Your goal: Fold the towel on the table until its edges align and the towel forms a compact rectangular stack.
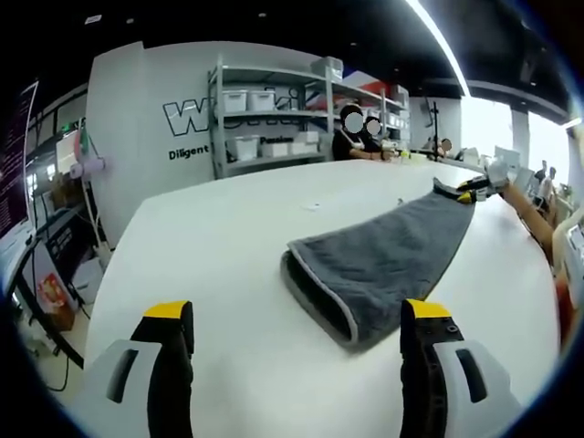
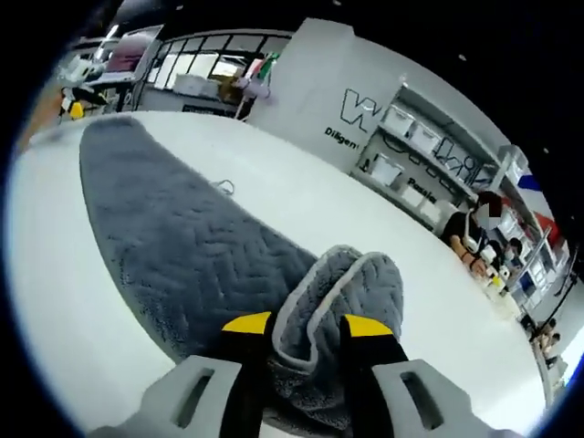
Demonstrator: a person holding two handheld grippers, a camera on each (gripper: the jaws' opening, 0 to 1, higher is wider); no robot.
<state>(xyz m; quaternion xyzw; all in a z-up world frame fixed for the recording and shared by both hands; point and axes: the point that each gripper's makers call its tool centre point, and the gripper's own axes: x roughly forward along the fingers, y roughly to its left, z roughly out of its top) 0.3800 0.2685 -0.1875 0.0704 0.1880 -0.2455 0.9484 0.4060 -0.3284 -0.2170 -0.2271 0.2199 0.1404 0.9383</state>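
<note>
I see right gripper [image 2: 308, 330] clamped on grey towel [image 2: 182, 237] corner, bunched; left gripper [image 1: 298, 321] wide, empty, near towel's folded end [image 1: 319, 292] on table [image 1: 210, 246].

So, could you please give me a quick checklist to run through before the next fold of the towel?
1. Right gripper clamped on the towel's bunched end: ok.
2. Left gripper free, jaws apart over the table, touching nothing: ok.
3. Near end already doubled over, fold facing the left gripper: ok.
4. Edges aligned into a compact rectangle: not ok, the towel lies long and tapering.
5. Towel fully on the table: ok.
6. Both layers caught in the right grip: cannot tell.
</note>
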